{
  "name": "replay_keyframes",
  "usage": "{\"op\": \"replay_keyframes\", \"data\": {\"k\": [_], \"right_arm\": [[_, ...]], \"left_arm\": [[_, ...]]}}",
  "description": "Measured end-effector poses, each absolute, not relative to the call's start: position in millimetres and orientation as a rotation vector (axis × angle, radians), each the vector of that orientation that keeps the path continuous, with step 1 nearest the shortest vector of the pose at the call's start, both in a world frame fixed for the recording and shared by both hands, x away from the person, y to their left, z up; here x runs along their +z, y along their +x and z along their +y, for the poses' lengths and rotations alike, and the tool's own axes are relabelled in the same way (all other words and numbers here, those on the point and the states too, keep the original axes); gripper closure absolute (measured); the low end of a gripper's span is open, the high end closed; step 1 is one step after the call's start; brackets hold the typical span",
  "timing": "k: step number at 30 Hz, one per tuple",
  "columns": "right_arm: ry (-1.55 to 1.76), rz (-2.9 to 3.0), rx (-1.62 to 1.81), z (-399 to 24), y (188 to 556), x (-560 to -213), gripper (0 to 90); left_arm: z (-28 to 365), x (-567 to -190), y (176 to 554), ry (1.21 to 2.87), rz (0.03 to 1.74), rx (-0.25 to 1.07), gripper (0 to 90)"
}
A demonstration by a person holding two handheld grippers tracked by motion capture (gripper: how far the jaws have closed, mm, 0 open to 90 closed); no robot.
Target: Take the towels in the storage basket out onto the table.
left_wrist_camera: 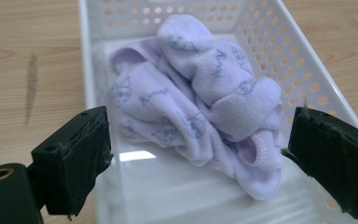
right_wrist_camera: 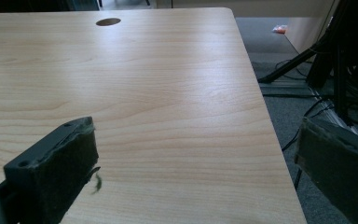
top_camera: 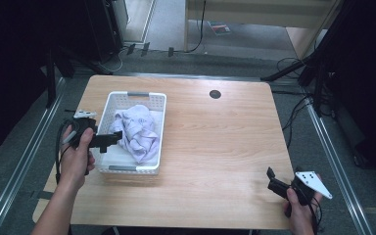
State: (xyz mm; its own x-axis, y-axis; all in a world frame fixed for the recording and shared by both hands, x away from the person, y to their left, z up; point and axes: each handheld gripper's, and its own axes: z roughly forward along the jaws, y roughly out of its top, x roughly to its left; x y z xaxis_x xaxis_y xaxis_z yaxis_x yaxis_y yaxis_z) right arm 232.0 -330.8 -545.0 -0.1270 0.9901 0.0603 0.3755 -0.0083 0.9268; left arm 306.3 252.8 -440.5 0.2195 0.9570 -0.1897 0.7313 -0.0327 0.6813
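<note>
Cloth (left_wrist_camera: 200,107) lay bunched in the white basket (top_camera: 108,106) at the table's left; left gripper (top_camera: 111,139) hung open beside it, and closing might snag the perforated wall; right gripper (top_camera: 274,183), open, idled near right

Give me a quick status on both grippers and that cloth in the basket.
Left gripper open, at the lilac cloth, not gripping. Cloth bunched in white basket. Right gripper open, idle at table corner. Nothing blocking.
</note>
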Motion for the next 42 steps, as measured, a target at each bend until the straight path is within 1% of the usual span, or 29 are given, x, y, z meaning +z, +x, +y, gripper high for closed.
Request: {"op": "replay_keyframes", "data": {"k": [1, 3, 9, 15, 17, 20, 23, 28, 33, 38, 39, 42], "right_arm": [[1.448, 1.580, 1.132, -331, 232, -545, 0.0], [1.447, 1.581, 1.131, -331, 232, -545, 0.0], [1.449, 1.583, 1.131, -331, 232, -545, 0.0], [1.444, 1.588, 1.129, -331, 232, -545, 0.0], [1.445, 1.588, 1.131, -331, 233, -545, 0.0], [1.444, 1.589, 1.131, -331, 233, -545, 0.0], [1.445, 1.589, 1.130, -331, 233, -545, 0.0], [1.447, 1.590, 1.131, -331, 233, -545, 0.0], [1.449, 1.589, 1.133, -331, 233, -545, 0.0], [1.453, 1.590, 1.134, -330, 233, -545, 0.0], [1.454, 1.589, 1.134, -330, 233, -545, 0.0], [1.455, 1.588, 1.134, -331, 233, -545, 0.0]], "left_arm": [[249, -442, 311, 1.830, 1.559, 0.392, 2.7], [244, -445, 317, 1.837, 1.572, 0.372, 0.0], [231, -455, 338, 1.874, 1.640, 0.325, 0.0], [230, -464, 357, 1.838, 1.696, 0.269, 0.0], [228, -468, 363, 1.856, 1.714, 0.276, 0.0], [224, -473, 370, 1.867, 1.713, 0.246, 0.0], [219, -477, 375, 1.882, 1.735, 0.261, 0.0], [212, -491, 385, 1.959, 1.807, 0.243, 0.0], [209, -497, 391, 1.992, 1.818, 0.204, 0.0], [203, -499, 392, 2.031, 1.796, 0.246, 0.0], [202, -501, 392, 2.058, 1.780, 0.241, 0.0], [203, -502, 393, 2.068, 1.766, 0.224, 0.0]]}}
